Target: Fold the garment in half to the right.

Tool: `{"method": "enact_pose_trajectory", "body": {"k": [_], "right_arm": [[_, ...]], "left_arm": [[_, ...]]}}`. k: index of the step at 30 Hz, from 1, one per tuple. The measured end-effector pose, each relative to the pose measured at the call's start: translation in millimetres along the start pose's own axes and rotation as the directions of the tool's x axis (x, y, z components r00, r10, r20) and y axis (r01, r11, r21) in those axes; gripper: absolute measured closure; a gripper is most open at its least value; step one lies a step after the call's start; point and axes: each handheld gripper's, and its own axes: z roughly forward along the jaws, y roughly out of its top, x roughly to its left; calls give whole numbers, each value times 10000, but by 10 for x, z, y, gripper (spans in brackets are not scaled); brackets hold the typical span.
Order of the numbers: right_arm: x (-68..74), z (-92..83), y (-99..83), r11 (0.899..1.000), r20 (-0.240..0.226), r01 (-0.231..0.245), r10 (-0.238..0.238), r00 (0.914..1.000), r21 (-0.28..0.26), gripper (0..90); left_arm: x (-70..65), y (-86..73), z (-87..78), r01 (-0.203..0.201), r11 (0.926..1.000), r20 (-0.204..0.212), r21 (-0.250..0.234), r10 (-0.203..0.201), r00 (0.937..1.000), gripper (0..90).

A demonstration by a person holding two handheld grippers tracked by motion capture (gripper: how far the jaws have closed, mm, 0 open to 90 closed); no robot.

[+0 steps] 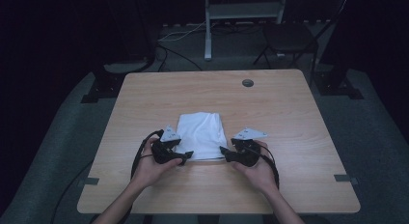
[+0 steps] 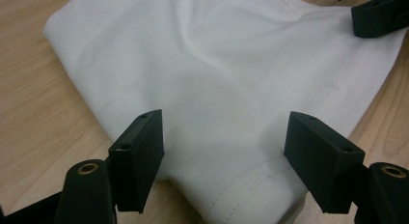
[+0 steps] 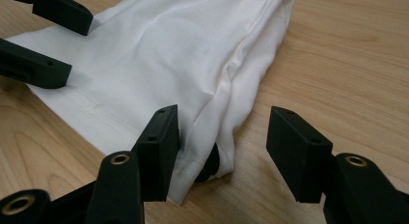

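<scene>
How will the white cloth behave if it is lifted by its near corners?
The white cloth is thin, folded and wrinkled, so it will likely hang limp and unfold. It looks light. On the smooth table it may slide.

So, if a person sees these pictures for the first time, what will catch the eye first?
Most likely the folded white cloth, bright against the wooden table in a dark room, lying near the table's middle. Next come the two black grippers at its near edge: the left gripper with open jaws over the hemmed corner, and the right gripper, its jaws open on either side of the cloth's thick folded corner.
</scene>
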Motion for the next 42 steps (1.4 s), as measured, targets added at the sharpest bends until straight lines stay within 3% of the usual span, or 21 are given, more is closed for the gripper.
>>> {"method": "enact_pose_trajectory", "body": {"k": [2,6,9,11,16,20,25,27,28,37,40,42], "right_arm": [[13,-12,9,10000,-5,59,-59,10000,-29,438],[38,-24,17,9999,23,92,-92,10000,-118,440],[34,-13,17,9999,-38,132,-131,9999,98,430],[8,-36,64,9999,-12,64,-64,10000,-93,419],[-84,-55,231,9979,183,-108,120,9998,-636,411],[-215,35,488,9964,428,-220,255,9988,-818,383],[-323,200,694,9952,647,-333,393,9971,-917,364],[-353,301,769,9961,684,-297,354,9970,-833,358],[-361,354,799,9966,682,-276,329,9971,-774,358],[-418,697,892,9975,813,-452,496,9955,-551,344],[-439,773,890,9974,1015,-479,533,9934,-544,334],[-442,820,890,9984,1159,-368,416,9924,-437,332]], "left_arm": [[23,-29,-18,238,9996,102,-121,-236,9997,301],[-16,5,-128,125,9993,162,-352,-119,9998,301],[-73,-51,-167,32,10000,526,-89,-27,9986,301],[-80,-114,-156,252,9997,825,-44,-248,9963,301],[-64,-181,-98,295,9995,788,-75,-288,9965,301],[-58,-141,-108,262,9996,750,52,-265,9968,301],[-148,-99,-184,-286,9993,682,-241,302,9972,299],[-197,-92,-210,-348,9990,803,-298,371,9961,217],[-216,-90,-222,-400,9986,775,-351,427,9961,217],[-163,-45,-306,69,9986,1040,-521,-14,9946,217],[-184,-55,-277,70,9991,1367,-429,-10,9906,217],[-217,-70,-254,-139,9995,1579,-284,182,9873,217]]}}
